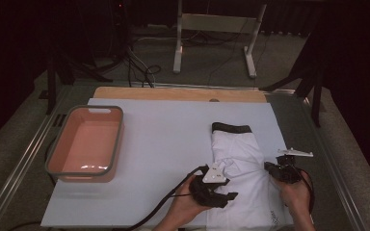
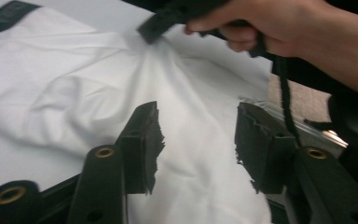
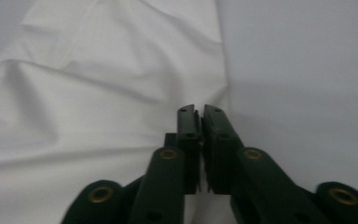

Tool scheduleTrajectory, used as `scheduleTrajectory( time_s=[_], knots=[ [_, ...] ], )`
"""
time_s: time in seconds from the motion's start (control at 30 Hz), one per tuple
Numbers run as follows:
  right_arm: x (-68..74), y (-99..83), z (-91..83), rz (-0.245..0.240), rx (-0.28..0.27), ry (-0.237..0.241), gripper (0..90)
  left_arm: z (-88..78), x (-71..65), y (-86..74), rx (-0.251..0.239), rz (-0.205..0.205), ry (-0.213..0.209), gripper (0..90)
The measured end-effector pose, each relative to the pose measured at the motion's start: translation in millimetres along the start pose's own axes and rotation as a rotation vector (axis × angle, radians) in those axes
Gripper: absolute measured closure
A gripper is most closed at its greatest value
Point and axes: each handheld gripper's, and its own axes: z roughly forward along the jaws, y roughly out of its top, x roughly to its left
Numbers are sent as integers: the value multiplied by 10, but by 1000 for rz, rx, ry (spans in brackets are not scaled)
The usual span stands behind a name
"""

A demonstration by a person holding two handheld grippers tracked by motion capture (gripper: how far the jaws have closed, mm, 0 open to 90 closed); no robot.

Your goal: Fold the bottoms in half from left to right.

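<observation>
item: white garment (image 1: 241,168) on table mat (image 1: 164,144); my left gripper (image 2: 196,140) gapes empty above it, my right gripper (image 3: 198,140) nearly closed, apparently empty; best regrip edges evenly, fold flat.

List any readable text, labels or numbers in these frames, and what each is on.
No text can be read.
A small dark print on the white garment, near its lower right hem at about, is too small and blurred to read.
The pink bin carries no label.
</observation>
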Motion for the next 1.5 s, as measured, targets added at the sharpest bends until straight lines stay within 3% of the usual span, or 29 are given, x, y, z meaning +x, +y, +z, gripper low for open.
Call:
scheduleTrajectory(
  time_s=[0.07, 0.23, 0.3, 0.6, 1.0, 1.07, 1.17, 1.23, 1.43, 1.5],
  knots=[
    [52, -29, -19, -22, -8, 9, 756, -40, 51, -28, -3, -15, 28, 449],
    [76, -47, -50, -30, -24, 20, 704, -80, 98, -70, -12, -31, 53, 429],
    [90, -71, -95, -29, -38, 30, 608, -110, 135, -130, -5, -46, 67, 426],
    [57, -175, -201, -30, -35, 48, 576, -154, 189, -279, 17, -77, 74, 443],
    [31, -318, -160, -16, 21, 56, 599, -25, 167, -428, 61, -97, 44, 476],
    [27, -319, -140, -12, 34, 65, 647, 1, 163, -449, 67, -97, 40, 480],
    [46, -314, -153, -19, 21, 65, 828, 37, 159, -473, 83, -96, 36, 488],
    [44, -302, -181, -31, 20, 67, 888, 61, 160, -490, 88, -101, 34, 494],
    [32, -292, -229, -40, -7, 63, 894, 138, 145, -540, 124, -93, 20, 524],
    [9, -288, -248, -25, -22, 63, 893, 165, 127, -545, 137, -82, 17, 601]
  ],
)
